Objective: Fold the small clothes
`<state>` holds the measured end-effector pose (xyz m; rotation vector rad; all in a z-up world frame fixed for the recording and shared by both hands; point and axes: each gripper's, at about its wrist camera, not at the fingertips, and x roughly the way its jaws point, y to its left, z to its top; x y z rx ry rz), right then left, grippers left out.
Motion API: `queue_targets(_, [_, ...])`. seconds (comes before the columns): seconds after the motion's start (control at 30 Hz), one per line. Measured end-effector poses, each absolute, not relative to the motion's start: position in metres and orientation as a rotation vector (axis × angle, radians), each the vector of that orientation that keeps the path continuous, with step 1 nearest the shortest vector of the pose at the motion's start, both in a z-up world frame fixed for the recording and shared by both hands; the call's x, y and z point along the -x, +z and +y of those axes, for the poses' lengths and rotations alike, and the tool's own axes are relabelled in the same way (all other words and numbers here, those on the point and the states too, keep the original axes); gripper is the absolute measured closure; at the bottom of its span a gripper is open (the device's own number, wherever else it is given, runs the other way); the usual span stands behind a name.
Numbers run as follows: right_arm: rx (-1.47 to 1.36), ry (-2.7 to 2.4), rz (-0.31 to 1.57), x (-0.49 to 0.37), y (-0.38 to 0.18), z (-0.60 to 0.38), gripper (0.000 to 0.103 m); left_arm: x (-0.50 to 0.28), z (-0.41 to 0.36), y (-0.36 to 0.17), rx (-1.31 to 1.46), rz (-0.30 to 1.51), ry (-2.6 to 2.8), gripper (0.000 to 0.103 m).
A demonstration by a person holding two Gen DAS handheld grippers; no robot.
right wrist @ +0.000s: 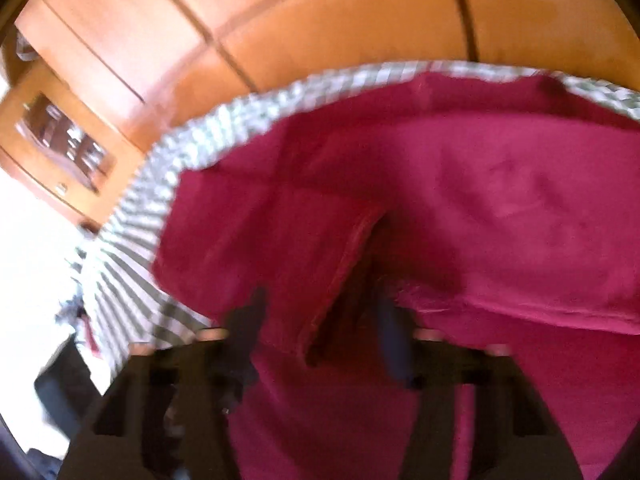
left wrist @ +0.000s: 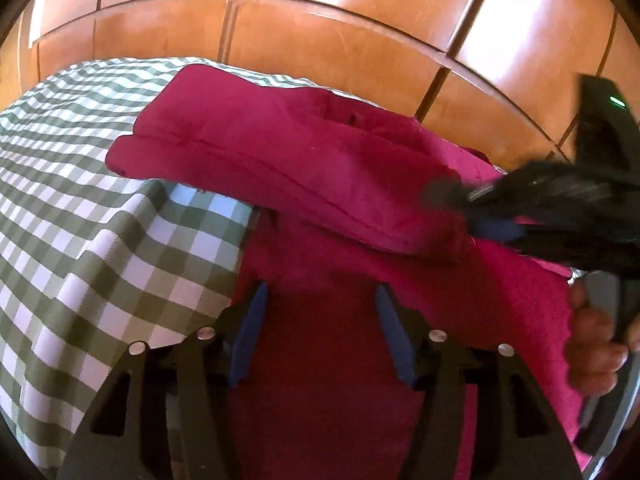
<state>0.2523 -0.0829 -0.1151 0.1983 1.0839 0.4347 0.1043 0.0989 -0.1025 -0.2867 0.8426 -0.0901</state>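
A magenta garment [left wrist: 304, 168] lies partly folded on a green-and-white checked cloth [left wrist: 80, 216]. My left gripper [left wrist: 320, 304] is open, its blue-padded fingers [left wrist: 250, 332] spread over the near part of the garment. My right gripper shows at the right of the left wrist view [left wrist: 452, 196], its tips at a raised fold of the garment; a hand [left wrist: 592, 344] holds its grip. In the blurred right wrist view the garment [right wrist: 480, 208] fills the middle, and the right gripper [right wrist: 320, 312] has its fingers apart, with a hemmed edge [right wrist: 344, 276] between them.
Wooden cabinet doors [left wrist: 320, 32] stand behind the table's far edge. In the right wrist view a wooden drawer unit [right wrist: 64, 144] is at the left, with bright floor and dark items [right wrist: 60, 392] below the checked cloth's edge [right wrist: 132, 240].
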Motion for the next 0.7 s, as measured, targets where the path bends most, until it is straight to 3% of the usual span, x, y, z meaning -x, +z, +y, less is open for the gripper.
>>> queue_targets(0.07, [-0.143, 0.438, 1.044, -0.244, -0.104, -0.074, 0.098, -0.105, 0.098, -0.103, 0.292, 0.841, -0.097, 0.044])
queue_targets(0.43, [-0.029, 0.299, 0.708, -0.241, 0.02, -0.147, 0.099, -0.102, 0.101, -0.102, 0.315, 0.835, -0.114, 0.042])
queue_targets(0.7, [-0.065, 0.053, 0.77, -0.263, -0.002, -0.248, 0.099, -0.102, 0.097, -0.101, 0.299, 0.84, -0.113, 0.04])
